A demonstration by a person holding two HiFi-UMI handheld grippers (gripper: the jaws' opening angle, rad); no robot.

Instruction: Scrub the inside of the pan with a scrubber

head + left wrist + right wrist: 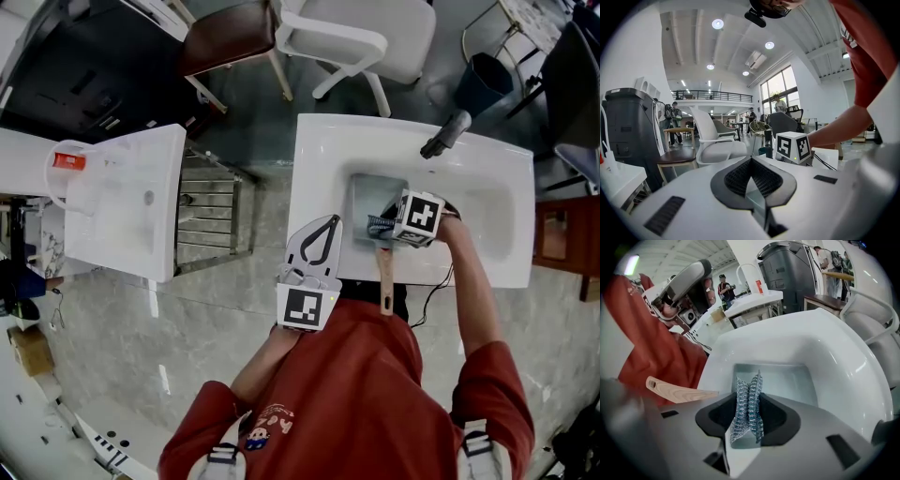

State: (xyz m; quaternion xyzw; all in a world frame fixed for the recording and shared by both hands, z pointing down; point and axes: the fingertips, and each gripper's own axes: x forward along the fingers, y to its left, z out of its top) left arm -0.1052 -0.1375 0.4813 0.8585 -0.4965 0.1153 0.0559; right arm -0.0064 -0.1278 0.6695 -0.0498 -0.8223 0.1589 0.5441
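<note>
A grey square pan (372,202) lies in the white sink (487,187), its wooden handle (384,281) sticking out over the front rim. My right gripper (386,227) is over the pan's near side, shut on a steel-wool scrubber (378,225). The right gripper view has the scrubber (749,406) pinched upright between the jaws, with the pan (783,378) just beyond and the handle (677,390) to the left. My left gripper (332,221) hovers at the sink's front left, beside the pan. Its jaws meet, and nothing is held in the left gripper (751,164).
A faucet (445,134) stands at the sink's back rim. A second white basin (122,197) with a red-labelled bottle (67,161) is to the left, and a metal rack (211,211) sits between the two. Chairs (356,37) and a dark bin (483,82) stand beyond.
</note>
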